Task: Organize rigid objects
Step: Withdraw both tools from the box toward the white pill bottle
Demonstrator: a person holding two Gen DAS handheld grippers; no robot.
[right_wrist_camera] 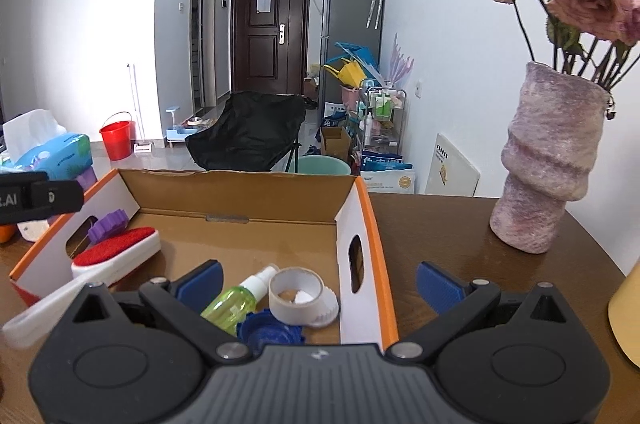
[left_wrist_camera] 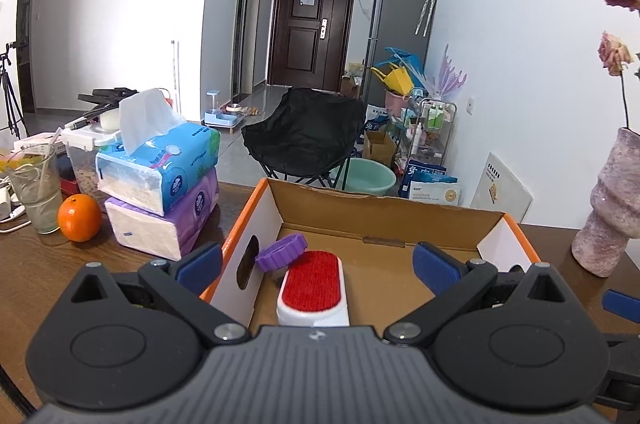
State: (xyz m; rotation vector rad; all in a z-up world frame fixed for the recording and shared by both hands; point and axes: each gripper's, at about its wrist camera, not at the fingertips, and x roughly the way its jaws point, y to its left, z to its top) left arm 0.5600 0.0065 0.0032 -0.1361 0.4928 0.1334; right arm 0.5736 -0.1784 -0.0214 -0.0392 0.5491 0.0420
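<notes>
An orange-rimmed cardboard box (left_wrist_camera: 384, 208) (right_wrist_camera: 240, 184) stands on the brown table. Inside lie a red-and-white lint brush (left_wrist_camera: 314, 288) (right_wrist_camera: 116, 252), a purple ridged lid (left_wrist_camera: 282, 252) (right_wrist_camera: 107, 220), a green spray bottle (right_wrist_camera: 236, 304), a white tape roll (right_wrist_camera: 298, 294) and a blue ridged lid (right_wrist_camera: 268, 334). My left gripper (left_wrist_camera: 318, 266) is open over the box's near left part, above the brush. My right gripper (right_wrist_camera: 320, 284) is open, straddling the box's right wall (right_wrist_camera: 356, 256), with nothing between its fingers.
Two stacked tissue packs (left_wrist_camera: 160, 184), an orange (left_wrist_camera: 79, 218) and a glass (left_wrist_camera: 34, 184) sit left of the box. A pink vase with dried roses (right_wrist_camera: 548, 160) stands to the right. A yellow object (right_wrist_camera: 626, 316) shows at the right edge. A black chair (left_wrist_camera: 304, 132) is behind the table.
</notes>
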